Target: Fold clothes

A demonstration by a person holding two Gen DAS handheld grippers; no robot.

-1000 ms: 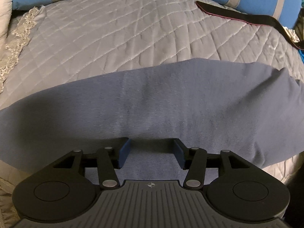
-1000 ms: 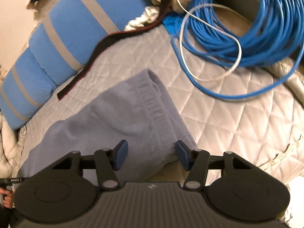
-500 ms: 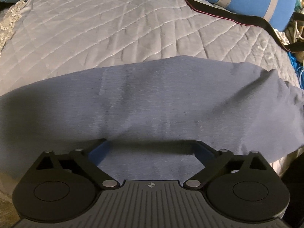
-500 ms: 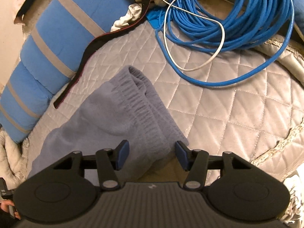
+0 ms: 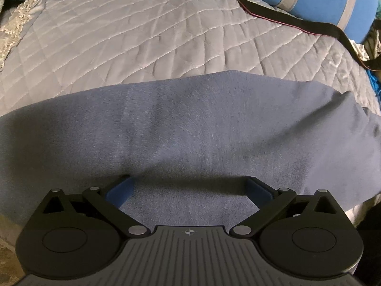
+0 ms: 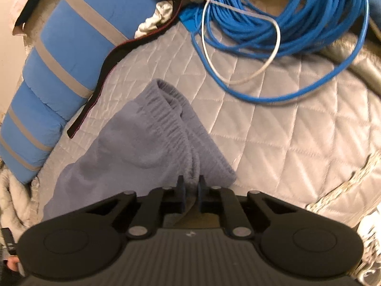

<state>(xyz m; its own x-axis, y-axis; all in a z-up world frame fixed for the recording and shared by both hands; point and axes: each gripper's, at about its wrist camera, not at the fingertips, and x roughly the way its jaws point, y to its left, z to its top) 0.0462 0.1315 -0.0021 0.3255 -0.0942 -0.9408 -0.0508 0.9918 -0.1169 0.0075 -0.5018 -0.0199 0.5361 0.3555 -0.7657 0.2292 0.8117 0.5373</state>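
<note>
a soft grey-blue fleece garment (image 5: 190,128) with a ribbed elastic waistband (image 6: 176,128) lies flat across the grey quilted bedspread (image 5: 133,40), stretching sideways just ahead of the left gripper (image 5: 189,188). that gripper's jaws stand wide apart over the cloth, with fabric between them but not pinched. the right gripper (image 6: 190,190) has its jaws closing, nearly together, on a bunched fold of the waistband edge, which rises into them. beyond the right jaws lies a coil of blue cable (image 6: 285,23); to their left, a blue pillow with grey stripes (image 6: 62,54) and a black strap (image 6: 104,71).
</note>
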